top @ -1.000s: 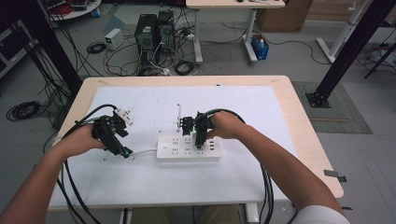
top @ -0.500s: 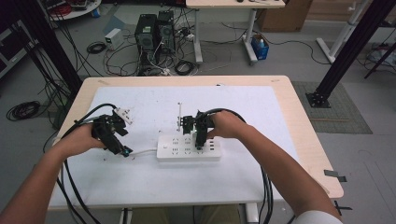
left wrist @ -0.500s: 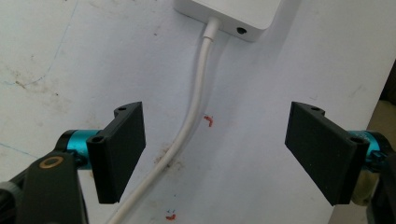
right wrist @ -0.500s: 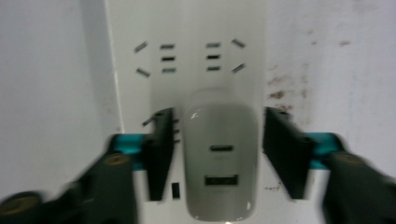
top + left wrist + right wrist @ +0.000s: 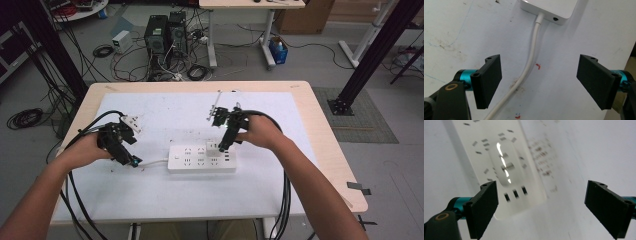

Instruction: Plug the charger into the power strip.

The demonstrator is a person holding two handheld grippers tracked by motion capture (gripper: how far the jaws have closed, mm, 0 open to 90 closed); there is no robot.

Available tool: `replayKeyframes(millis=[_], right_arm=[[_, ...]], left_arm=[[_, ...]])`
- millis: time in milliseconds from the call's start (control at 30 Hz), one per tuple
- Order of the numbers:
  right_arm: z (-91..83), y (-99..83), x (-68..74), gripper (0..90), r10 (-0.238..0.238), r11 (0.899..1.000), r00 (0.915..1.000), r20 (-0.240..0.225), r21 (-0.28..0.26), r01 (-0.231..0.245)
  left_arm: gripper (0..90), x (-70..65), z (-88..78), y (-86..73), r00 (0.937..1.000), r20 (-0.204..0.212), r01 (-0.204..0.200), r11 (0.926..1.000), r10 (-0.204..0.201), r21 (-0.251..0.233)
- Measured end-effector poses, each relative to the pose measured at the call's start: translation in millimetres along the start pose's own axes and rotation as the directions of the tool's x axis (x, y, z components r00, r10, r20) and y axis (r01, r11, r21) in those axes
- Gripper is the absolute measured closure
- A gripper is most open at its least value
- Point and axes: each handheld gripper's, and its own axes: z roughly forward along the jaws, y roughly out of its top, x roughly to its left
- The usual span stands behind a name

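White power strip [image 5: 202, 159] lies flat mid-table, long side across, well clear of all table [image 5: 320, 130] edges; lots of bare white mat around it. Small white adapter [image 5: 213, 146] plugged on top, glossy, rounded. R gripper [image 5: 223, 145] just above strip by adapter, jaws just been opening, now wide, nothing btwn. L gripper [image 5: 131, 161] low over strip's round white cord [image 5: 529, 67], jaws apart, straddling, not pinching. Flat black pads.

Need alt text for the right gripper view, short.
The right claw hangs open above a white power strip, its two black jaws wide apart with nothing between them. A white plug sits in the strip, blurred, on a white table cover.
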Motion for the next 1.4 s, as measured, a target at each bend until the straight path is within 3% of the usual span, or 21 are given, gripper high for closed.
replayKeyframes(millis=[33,67,100,167,300,367,433,467,500,567,600,633,667,700,767,833,900,967,1033,1200,1400], right_arm=[[-6.1,-7.8,-3.8,11.3,0.033,0.999,0.9993,0.019,-0.015,-0.033],[-6.1,-7.8,-3.8,11.3,0.033,0.999,0.9993,0.019,-0.015,-0.033],[-24.4,-31.7,-11.0,11.2,0.119,0.992,0.9916,0.049,-0.043,-0.117],[-34.3,-45.6,-13.0,11.2,0.152,0.988,0.9868,0.055,-0.05,-0.149],[-52.5,-78.9,-16.6,11.3,0.24,0.968,0.9694,0.053,-0.086,-0.235],[-56.3,-93.4,-16.2,11.3,0.275,0.961,0.9588,0.07,-0.053,-0.272],[-56.8,-107.5,-16.7,11.2,0.295,0.955,0.9548,0.037,-0.011,-0.295],[-56.8,-107.5,-16.7,11.2,0.295,0.955,0.9548,0.037,-0.011,-0.295],[-56.4,-114.2,-17.2,11.2,0.302,0.953,0.9533,0.008,0.007,-0.302],[-55.0,-127.8,-17.1,10.9,0.337,0.941,0.9415,0.011,0.041,-0.337],[-54.8,-132.3,-16.4,10.8,0.344,0.938,0.9388,0.023,0.046,-0.344],[-54.5,-136.7,-16.0,7.9,0.332,0.941,0.9419,0.047,0.049,-0.335],[-53.9,-139.3,-15.3,1.8,0.336,0.939,0.9395,0.067,0.052,-0.339],[-54.3,-143.1,-15.1,0.9,0.349,0.933,0.9328,0.09,0.055,-0.355],[-56.8,-146.3,-14.0,0.9,0.343,0.936,0.9323,0.114,0.036,-0.349],[-60.3,-147.0,-12.9,0.9,0.343,0.938,0.9342,0.099,0.019,-0.346],[-61.2,-145.5,-11.9,0.9,0.346,0.937,0.9312,0.114,0.014,-0.35],[-60.5,-142.9,-10.8,0.9,0.333,0.942,0.9357,0.116,0.005,-0.336],[-59.5,-140.3,-9.7,0.9,0.34,0.939,0.9322,0.125,0.005,-0.343],[-56.6,-137.1,-8.4,0.9,0.317,0.947,0.9382,0.139,0.007,-0.321],[-54.9,-139.5,-7.3,0.9,0.323,0.945,0.9367,0.136,0.003,-0.326]], left_arm=[[20.4,0.1,-0.2,0.1,1.0,-0.002,-0.002,1.0,0.002,0.002],[20.4,0.1,-0.2,0.1,1.0,-0.002,-0.002,1.0,0.002,0.002],[20.3,-0.5,-1.3,0.2,0.9999,-0.011,0.008,0.9999,-0.008,-0.011],[20.4,0.1,-2.9,0.1,0.9997,-0.024,0.009,0.9998,-0.009,-0.019],[20.4,2.2,-4.5,0.8,0.9986,-0.044,0.026,0.9988,-0.028,-0.041],[20.4,3.3,-3.8,2.7,0.9972,-0.059,0.044,0.9981,-0.047,-0.044],[20.4,4.1,-3.2,5.5,0.997,-0.054,0.054,0.998,-0.056,-0.034],[20.3,4.1,-3.2,5.5,0.997,-0.054,0.054,0.998,-0.056,-0.034],[20.3,3.8,-4.4,7.3,0.9979,-0.053,0.036,0.999,-0.038,-0.028],[20.4,3.1,-5.2,10.9,0.9974,-0.065,0.029,0.999,-0.031,-0.035],[20.4,3.2,-5.7,12.2,0.9976,-0.063,0.025,0.9992,-0.027,-0.032],[20.4,3.1,-6.0,13.1,0.9978,-0.064,0.017,0.9993,-0.02,-0.032],[20.4,3.0,-6.1,14.2,0.9979,-0.063,0.012,0.9993,-0.014,-0.035],[20.4,3.3,-6.6,14.9,0.9979,-0.064,0.011,0.9994,-0.013,-0.032],[20.4,4.0,-6.2,15.7,0.9977,-0.066,0.014,0.9992,-0.016,-0.037],[20.3,3.8,-5.1,16.5,0.9975,-0.069,0.015,0.9993,-0.017,-0.033],[20.3,3.5,-4.2,17.4,0.9975,-0.068,0.013,0.9995,-0.015,-0.029],[20.4,2.6,-3.7,18.3,0.9971,-0.074,0.012,0.9995,-0.014,-0.029],[20.3,1.6,-4.4,19.0,0.9973,-0.073,0.006,0.9997,-0.007,-0.025],[20.4,-0.1,-5.7,18.7,0.9967,-0.079,0.012,0.9995,-0.014,-0.028],[20.4,-1.7,-5.6,20.4,0.9968,-0.08,0.002,0.9998,-0.004,-0.02]])
